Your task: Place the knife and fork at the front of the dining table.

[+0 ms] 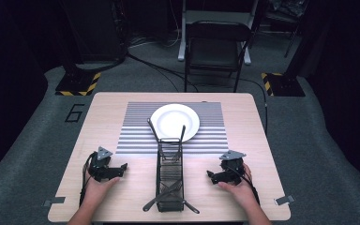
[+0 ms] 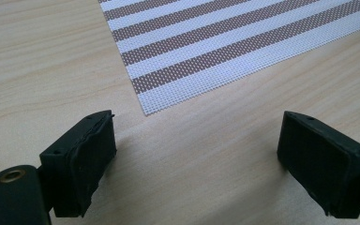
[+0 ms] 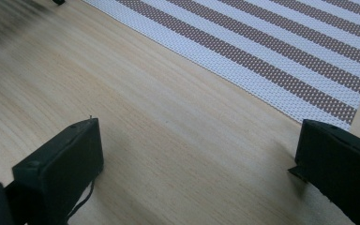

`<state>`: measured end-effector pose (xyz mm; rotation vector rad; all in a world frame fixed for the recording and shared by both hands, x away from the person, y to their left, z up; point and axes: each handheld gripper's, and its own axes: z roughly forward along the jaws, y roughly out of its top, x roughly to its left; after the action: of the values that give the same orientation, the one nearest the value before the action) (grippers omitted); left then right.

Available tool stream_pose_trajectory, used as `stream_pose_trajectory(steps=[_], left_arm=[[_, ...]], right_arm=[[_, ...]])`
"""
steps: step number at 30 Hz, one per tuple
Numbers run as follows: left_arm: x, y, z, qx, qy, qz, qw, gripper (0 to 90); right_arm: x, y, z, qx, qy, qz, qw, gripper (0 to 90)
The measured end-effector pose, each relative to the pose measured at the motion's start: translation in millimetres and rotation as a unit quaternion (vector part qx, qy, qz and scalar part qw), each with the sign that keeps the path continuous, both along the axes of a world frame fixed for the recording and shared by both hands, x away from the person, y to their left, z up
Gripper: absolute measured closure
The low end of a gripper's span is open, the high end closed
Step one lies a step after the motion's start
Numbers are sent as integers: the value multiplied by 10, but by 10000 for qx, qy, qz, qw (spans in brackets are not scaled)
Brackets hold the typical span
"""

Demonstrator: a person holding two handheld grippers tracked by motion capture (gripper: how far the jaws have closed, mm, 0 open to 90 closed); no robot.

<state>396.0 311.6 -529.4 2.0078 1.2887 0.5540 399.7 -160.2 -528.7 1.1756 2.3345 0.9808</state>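
Standing at the lower centre of the high view, a black wire rack [image 1: 169,176] occupied the near middle of the wooden table [image 1: 258,122], with its two upright handles rising over the near edge of the striped placemat [image 1: 211,126]. Dark utensils [image 1: 161,197] lay at the rack's near end, their tips projecting past its base to either side; their exact type could not be determined. A white plate [image 1: 175,122] sat on the placemat at the centre of the frame, just behind the rack handles. The left gripper [image 1: 117,169] was held low over the table at the lower left of the high view, well apart from the rack, with the person's left hand [image 1: 97,187] behind it. In the left gripper view its jaws stood wide apart with nothing between them, bare wood beneath and a corner of the placemat ahead. The right gripper [image 1: 213,176] was held at the lower right, near the rack but apart from it, in the right hand [image 1: 238,190]. In the right gripper view its jaws were likewise spread wide and empty over bare wood, with the placemat crossing the upper right. Beyond the table, a dark folding chair [image 1: 218,49] stood on grey floor at the upper centre.
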Motion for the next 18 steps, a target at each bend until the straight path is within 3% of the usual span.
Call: stream_pose_trajectory(steps=[18], left_arm=[[1,-45,-2,9,12,-114,9999,81]], right_arm=[[-11,25,-2,-10,8,-124,9999,0]])
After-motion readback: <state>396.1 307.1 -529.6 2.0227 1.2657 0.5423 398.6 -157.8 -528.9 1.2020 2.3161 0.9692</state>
